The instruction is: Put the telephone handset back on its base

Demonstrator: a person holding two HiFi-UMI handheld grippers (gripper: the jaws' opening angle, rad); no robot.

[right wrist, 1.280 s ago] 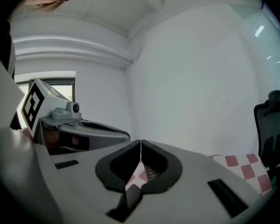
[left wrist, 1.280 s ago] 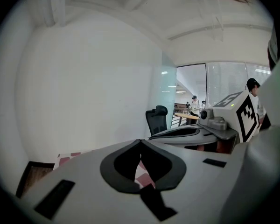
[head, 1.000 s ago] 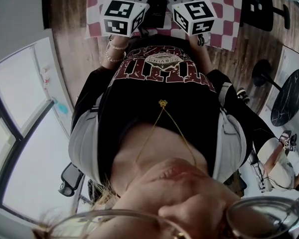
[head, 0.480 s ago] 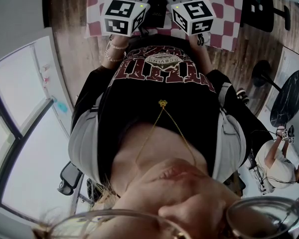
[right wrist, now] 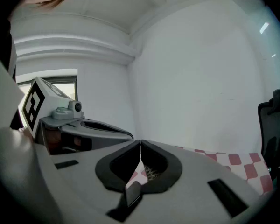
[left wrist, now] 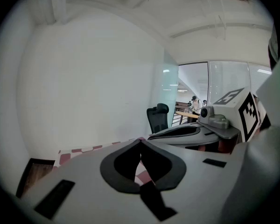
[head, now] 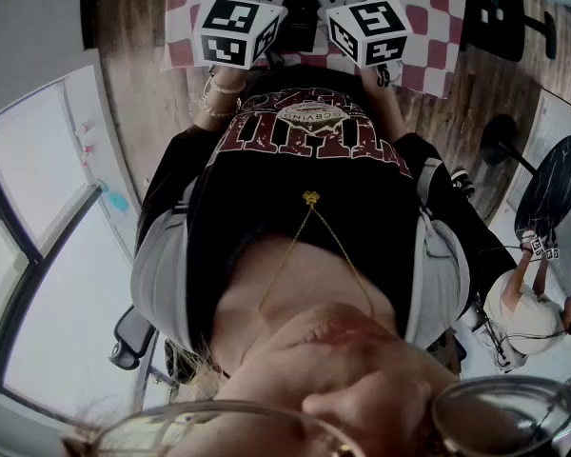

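Note:
Both grippers are held side by side over a red-and-white checkered cloth [head: 426, 38]. In the head view only their marker cubes show, the left one [head: 236, 31] and the right one [head: 369, 30]. Between them lies a dark object [head: 300, 22], mostly hidden, and I cannot tell whether it is the telephone. My left gripper [left wrist: 141, 140] is shut with nothing in it. My right gripper [right wrist: 140, 144] is shut too, also with nothing in it. A bit of fine mesh [right wrist: 152, 172] shows below its jaws. Neither handset nor base is plainly in view.
A white wall stands ahead of both grippers. A black office chair [left wrist: 157, 117] is beyond the cloth's far edge. Wooden floor [head: 138, 93] surrounds the cloth. Black round stools [head: 552, 185] and another person [head: 525, 305] are off to the right, and a window [head: 38, 255] is at the left.
Both grippers stay where they were, still shut. The person in the background at the right has shifted position.

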